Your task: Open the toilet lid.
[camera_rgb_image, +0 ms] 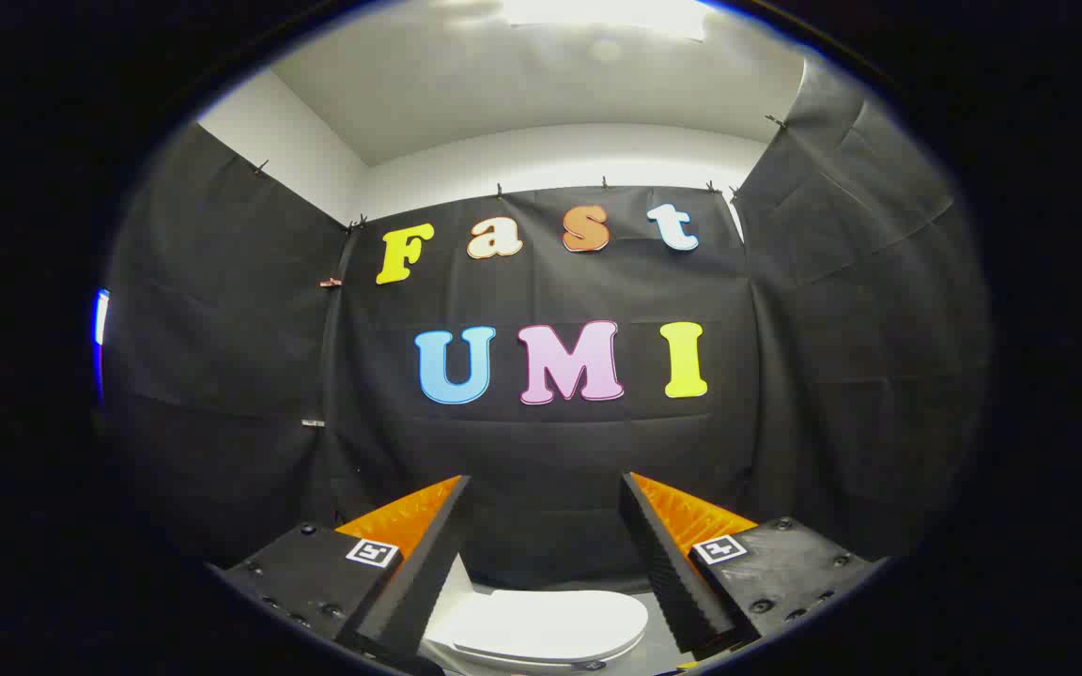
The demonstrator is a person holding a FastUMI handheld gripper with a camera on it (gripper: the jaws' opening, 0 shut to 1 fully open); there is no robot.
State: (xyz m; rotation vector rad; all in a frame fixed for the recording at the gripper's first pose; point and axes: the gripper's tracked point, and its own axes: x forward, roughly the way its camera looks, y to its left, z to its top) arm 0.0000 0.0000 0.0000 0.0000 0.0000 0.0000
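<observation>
Spread fingers [428,554], nothing between them: we have not begun.

Our gripper [546,554] hangs high with its jaws wide apart, aimed at the booth's black cloth wall [541,451]. Below and between the fingers sits the toilet lid [550,624], white, closed flat and untouched. We judge everything is left: descend, catch the lid's front edge, lift.

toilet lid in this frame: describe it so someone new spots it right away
Start at the black cloth back wall and drop to its foot. There, low between the open gripper fingers and beyond their tips, sits the toilet lid, lying shut. It is the one smooth white rounded shape against dark cloth and black-and-orange fingers.
</observation>
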